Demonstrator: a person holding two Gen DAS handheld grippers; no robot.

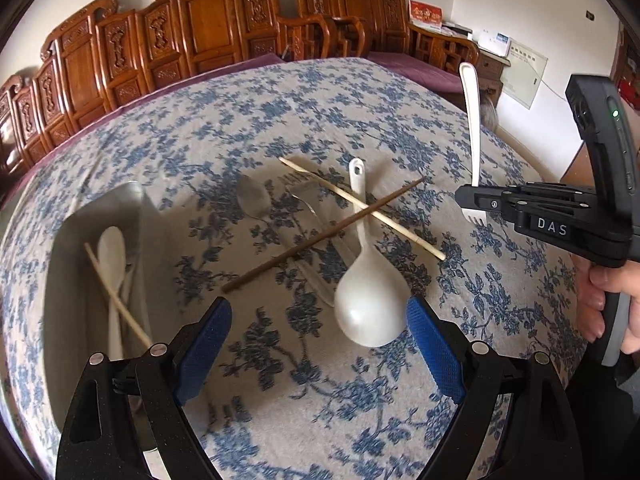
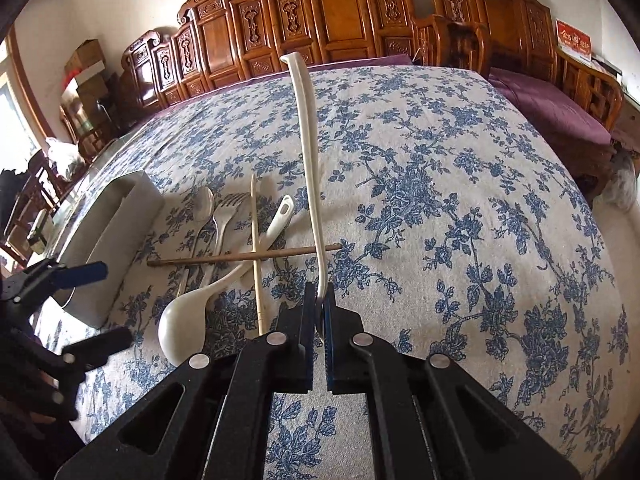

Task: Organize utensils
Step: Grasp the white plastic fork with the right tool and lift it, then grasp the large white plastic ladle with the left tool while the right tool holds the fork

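Observation:
My right gripper (image 2: 319, 304) is shut on a white plastic fork (image 2: 306, 152), held above the table with its handle pointing up and away; in the left wrist view the fork (image 1: 472, 128) stands upright in that gripper (image 1: 466, 200). My left gripper (image 1: 318, 344) is open and empty, low over the table, its blue pads either side of a white ladle (image 1: 370, 308). Crossed on the cloth lie a dark chopstick (image 1: 320, 236), a pale chopstick (image 1: 360, 204), a metal spoon (image 1: 253, 200) and a metal fork (image 2: 228, 216). A metal tray (image 1: 80, 240) at left holds a white spoon (image 1: 114, 256) and a pale chopstick (image 1: 116, 296).
The table is covered with a blue floral cloth (image 2: 440, 200). Carved wooden chairs (image 2: 340, 20) line the far edge, and a purple cushioned bench (image 2: 552, 112) stands to the right. The tray also shows in the right wrist view (image 2: 108, 236).

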